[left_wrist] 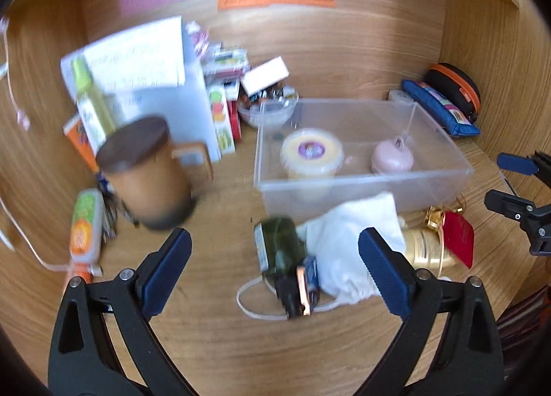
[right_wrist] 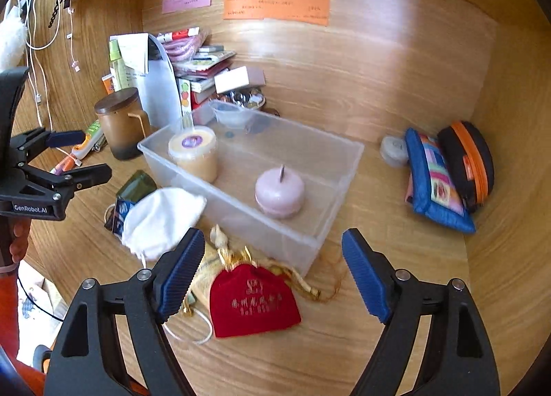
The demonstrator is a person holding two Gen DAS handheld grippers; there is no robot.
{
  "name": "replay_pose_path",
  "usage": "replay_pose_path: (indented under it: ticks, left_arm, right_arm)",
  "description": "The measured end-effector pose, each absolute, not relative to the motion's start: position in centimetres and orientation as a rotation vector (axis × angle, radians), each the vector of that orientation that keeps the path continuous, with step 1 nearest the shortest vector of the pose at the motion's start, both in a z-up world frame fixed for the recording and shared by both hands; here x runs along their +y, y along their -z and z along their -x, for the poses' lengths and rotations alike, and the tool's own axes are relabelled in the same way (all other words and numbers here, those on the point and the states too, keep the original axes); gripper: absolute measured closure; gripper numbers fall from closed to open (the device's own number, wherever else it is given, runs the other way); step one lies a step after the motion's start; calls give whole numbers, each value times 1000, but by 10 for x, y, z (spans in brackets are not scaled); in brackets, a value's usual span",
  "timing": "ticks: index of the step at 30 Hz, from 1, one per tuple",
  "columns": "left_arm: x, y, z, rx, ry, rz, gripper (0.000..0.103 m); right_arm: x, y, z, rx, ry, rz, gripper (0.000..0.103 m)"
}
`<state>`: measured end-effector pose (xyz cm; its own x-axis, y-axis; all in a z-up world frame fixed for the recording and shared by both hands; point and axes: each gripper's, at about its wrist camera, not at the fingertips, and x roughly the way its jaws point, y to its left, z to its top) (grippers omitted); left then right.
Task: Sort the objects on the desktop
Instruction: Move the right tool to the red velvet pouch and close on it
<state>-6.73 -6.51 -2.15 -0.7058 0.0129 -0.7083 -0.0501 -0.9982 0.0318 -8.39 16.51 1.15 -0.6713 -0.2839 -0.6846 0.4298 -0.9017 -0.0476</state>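
Clutter covers the wooden desk (right_wrist: 396, 292) in front of us, with a clear rectangular plastic bin (right_wrist: 339, 168) near the middle. Inside it we see a yellow tub with a purple-labelled lid (right_wrist: 193, 151) toward the bin's left end and a pale pink round candle-like object (right_wrist: 279, 192) toward its right end, the two standing apart.

Our right gripper (right_wrist: 273, 275) hangs above the desk's near edge, its blue fingers (right_wrist: 180, 273) spread wide with nothing between them; the jaws are opening. Below them lies a red velvet drawstring pouch with gold lettering (right_wrist: 254, 299), flat on the desk just beside the bin's near wall. A white cloth bag (right_wrist: 162, 220) lies left of the pouch, touching a dark green bottle (right_wrist: 136, 186) lying on its side.

Our left gripper (left_wrist: 275, 268) also has its fingers (left_wrist: 165, 268) well apart and holds nothing. In its blurred view the green bottle and white bag lie between the fingertips and the bin.

A brown mug with a dark lid (right_wrist: 120, 124) stands left of the bin, near a white box (right_wrist: 156, 86) and a stack of small packets (right_wrist: 203, 62) at the back. By the desk's right edge, a blue patterned zip pouch (right_wrist: 434, 182) leans against a black case with an orange zip (right_wrist: 470, 162).
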Motion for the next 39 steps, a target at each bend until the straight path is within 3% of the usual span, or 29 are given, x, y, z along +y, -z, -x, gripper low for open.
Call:
replay_pose_path:
  ticks: [6,8,10,16,26,30,39]
  left_arm:
    - [-64,43,55,64,-2875,1195,5]
    - [-60,48,53,74,-2868,1192,14]
    - [-56,55,55,88,-2838,1220,37]
    - [-54,68,59,42,-2766,1259,58]
    - [-57,77,61,-61,-2716,1278,63]
    - [-55,76,63,-55,-2702,1268,70]
    - [-57,74,69,-59,-2690,1250,76]
  right_arm:
    - [176,12,77,215,2512,-1070,23]
    - [175,20,76,208,2508,-1092,23]
    - [176,26,75,194,2494,-1109,23]
    - [176,38,73,194,2480,-1130,23]
    - [175,61,83,228,2436,-1202,23]
    - [176,66,90,183,2396,-1224,23]
    - [171,77,104,60,2273,-1268,25]
